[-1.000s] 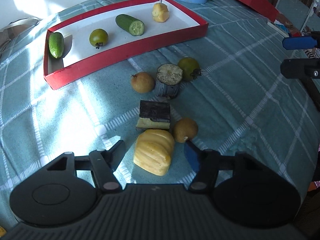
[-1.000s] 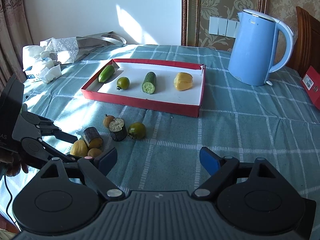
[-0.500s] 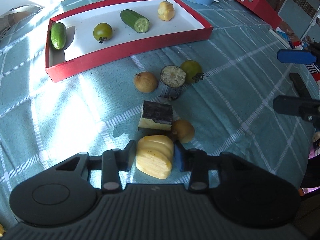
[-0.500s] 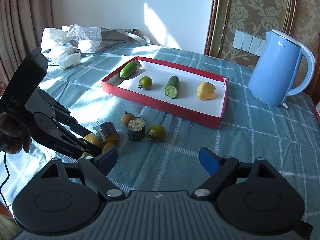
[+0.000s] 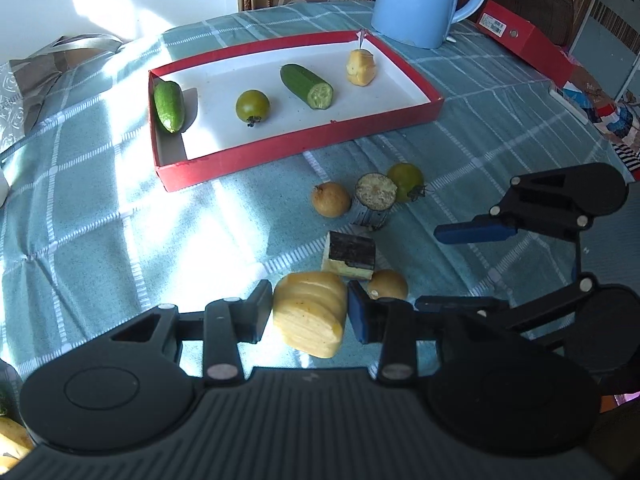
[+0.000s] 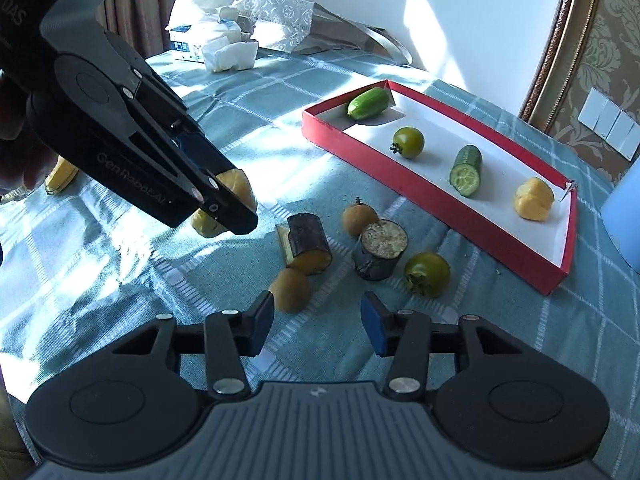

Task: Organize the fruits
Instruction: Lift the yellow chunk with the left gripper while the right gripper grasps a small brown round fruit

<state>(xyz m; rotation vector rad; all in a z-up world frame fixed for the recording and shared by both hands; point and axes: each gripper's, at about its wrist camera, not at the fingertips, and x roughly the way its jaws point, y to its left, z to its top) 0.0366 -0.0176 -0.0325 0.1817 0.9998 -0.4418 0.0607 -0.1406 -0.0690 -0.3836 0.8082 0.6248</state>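
- Between the left gripper (image 5: pixel 307 315) pads: yellow ridged fruit piece (image 5: pixel 310 322), clamped from both sides; from the right wrist view it looks clear of the checked tablecloth (image 5: pixel 100 208), though contact under it is hard to judge.
- Right gripper (image 6: pixel 318 322): jaws have just been closing, nothing between them, pads not touching anything; small brown fruit (image 6: pixel 290 290) sits just past the left pad, at about 11 o'clock from the gap.
- Loose on the cloth, 12 o'clock of the right gripper: dark-skinned wedge (image 6: pixel 306 244), second brown fruit (image 6: pixel 359 220), eggplant stub (image 6: pixel 380 250) standing cut face up, green tomato (image 6: pixel 427 274) at about 1 o'clock.
- Red tray (image 5: pixel 304 144), 12 o'clock in the left wrist view: holds whole cucumber (image 5: pixel 169 106), green tomato, cut cucumber (image 5: pixel 307 86), yellow piece (image 5: pixel 361 67), spaced in a row.
- Blue kettle (image 5: pixel 420 0) stands behind the tray's far right corner.
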